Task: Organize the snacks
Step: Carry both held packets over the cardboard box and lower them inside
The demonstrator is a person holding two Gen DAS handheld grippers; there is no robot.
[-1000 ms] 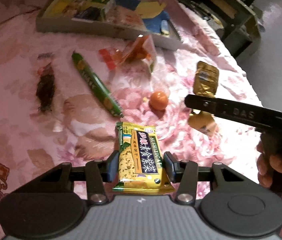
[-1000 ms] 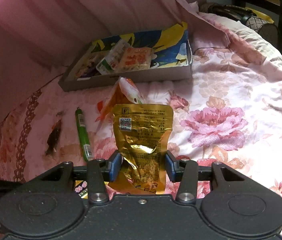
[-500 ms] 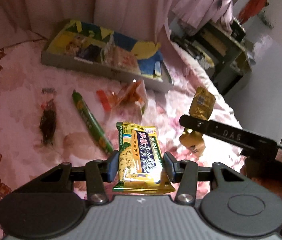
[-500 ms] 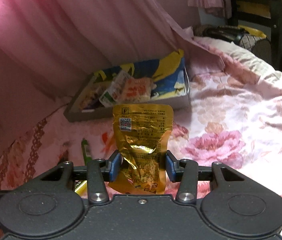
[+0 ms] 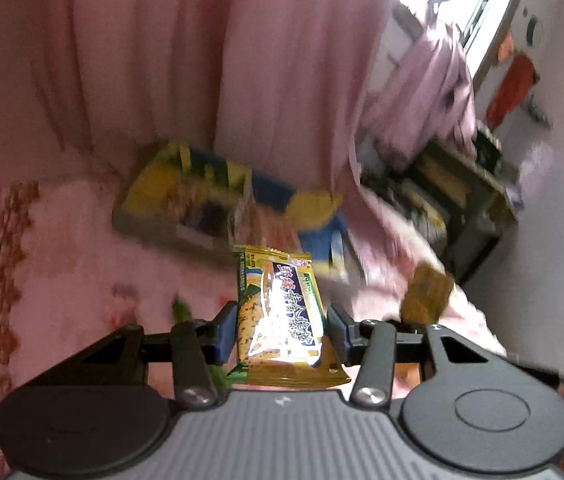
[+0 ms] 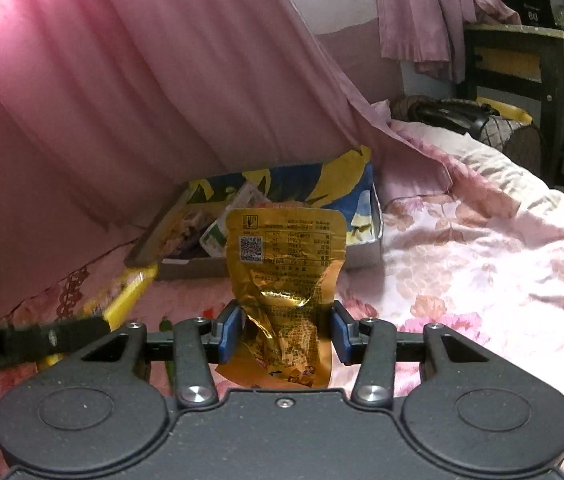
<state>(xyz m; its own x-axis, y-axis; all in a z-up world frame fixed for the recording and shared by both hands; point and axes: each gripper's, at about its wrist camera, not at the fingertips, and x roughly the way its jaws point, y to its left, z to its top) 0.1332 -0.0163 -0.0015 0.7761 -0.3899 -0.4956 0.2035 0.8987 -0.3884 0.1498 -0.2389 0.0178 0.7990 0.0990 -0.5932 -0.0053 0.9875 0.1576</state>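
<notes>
My left gripper (image 5: pixel 282 330) is shut on a yellow and blue cracker pack (image 5: pixel 277 312) and holds it above the pink flowered bed. My right gripper (image 6: pixel 285 332) is shut on a gold foil pouch (image 6: pixel 286 264), also raised; the pouch shows at the right of the left wrist view (image 5: pixel 428 294). A shallow yellow and blue box (image 5: pixel 201 208) with several snacks in it lies ahead against the pink curtain; it also shows in the right wrist view (image 6: pixel 358 200). The left wrist view is blurred.
A green stick snack (image 5: pixel 181 310) lies on the bedspread (image 6: pixel 482 264) below the left gripper. The left gripper's finger (image 6: pixel 33 344) and its yellow pack cross the right wrist view's left edge. Dark furniture (image 5: pixel 462 200) stands right of the bed.
Both grippers have risen and tilted up with their packs, toward the box. The bed's loose snacks have dropped out of view.
</notes>
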